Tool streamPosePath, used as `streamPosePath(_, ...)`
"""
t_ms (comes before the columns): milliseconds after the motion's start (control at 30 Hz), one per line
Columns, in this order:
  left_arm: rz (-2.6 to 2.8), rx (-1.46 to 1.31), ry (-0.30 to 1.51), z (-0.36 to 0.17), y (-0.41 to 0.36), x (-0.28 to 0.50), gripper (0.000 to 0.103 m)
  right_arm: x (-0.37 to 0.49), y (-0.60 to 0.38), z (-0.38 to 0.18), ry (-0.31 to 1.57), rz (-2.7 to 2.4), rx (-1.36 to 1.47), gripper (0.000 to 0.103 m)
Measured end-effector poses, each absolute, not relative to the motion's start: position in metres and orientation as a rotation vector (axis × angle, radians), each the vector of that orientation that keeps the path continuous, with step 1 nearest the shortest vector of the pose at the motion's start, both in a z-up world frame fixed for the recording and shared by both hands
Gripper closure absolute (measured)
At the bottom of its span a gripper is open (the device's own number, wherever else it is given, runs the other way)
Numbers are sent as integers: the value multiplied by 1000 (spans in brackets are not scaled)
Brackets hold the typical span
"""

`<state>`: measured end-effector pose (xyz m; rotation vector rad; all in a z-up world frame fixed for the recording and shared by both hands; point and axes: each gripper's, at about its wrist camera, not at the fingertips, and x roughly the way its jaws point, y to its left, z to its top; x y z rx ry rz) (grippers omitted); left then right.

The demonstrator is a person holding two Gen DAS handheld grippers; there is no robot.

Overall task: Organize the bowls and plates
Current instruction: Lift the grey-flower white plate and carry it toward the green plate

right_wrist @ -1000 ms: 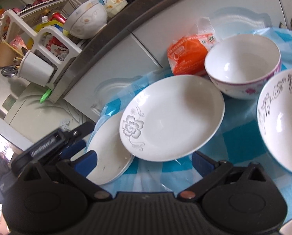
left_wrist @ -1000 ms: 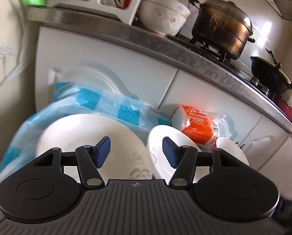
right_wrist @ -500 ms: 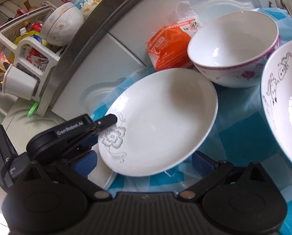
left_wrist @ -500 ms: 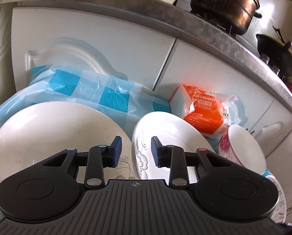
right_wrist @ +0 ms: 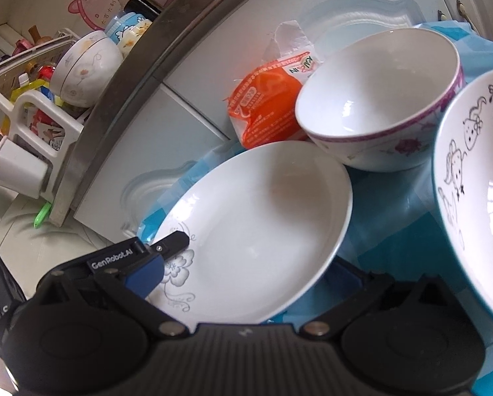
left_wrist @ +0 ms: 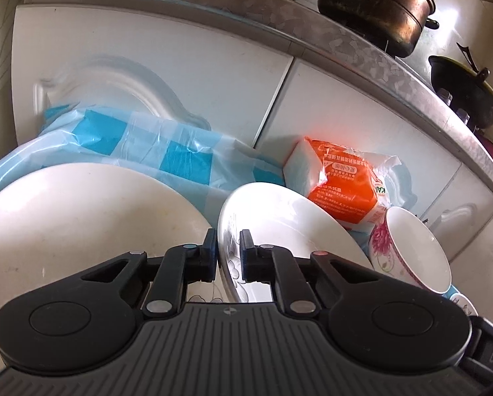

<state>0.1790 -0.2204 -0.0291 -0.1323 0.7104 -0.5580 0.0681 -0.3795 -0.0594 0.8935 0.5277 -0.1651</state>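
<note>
Looking along the left wrist view: left gripper [left_wrist: 228, 252] is clamped on the near rim of the flower-print plate [left_wrist: 289, 221], blue pads on either side of the rim. Relative to that plate: plain white plate [left_wrist: 81, 227] just beside it to the left, orange packet [left_wrist: 342, 181] behind it against the white cabinet door [left_wrist: 154, 76], pink-flower bowl [left_wrist: 418, 250] to its right, blue checked plastic sheet [left_wrist: 180, 151] underneath. Right wrist view: right gripper [right_wrist: 246, 283] has its jaws wide apart, straddling the plate's [right_wrist: 263, 231] near edge, pads not on it. Left gripper [right_wrist: 154, 257] shows at the plate's left rim by the flower print. Pink-flower bowl [right_wrist: 378, 105] touches the plate's far rim; cartoon-print bowl [right_wrist: 477, 191] is right of it; packet [right_wrist: 266, 105] behind it.
</note>
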Motion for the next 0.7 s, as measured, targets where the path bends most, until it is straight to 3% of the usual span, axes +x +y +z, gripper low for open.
streamPosePath(700, -565, -167, 666, -12, -189, 143, 92, 49, -355, -38, 531, -129, 756, 0)
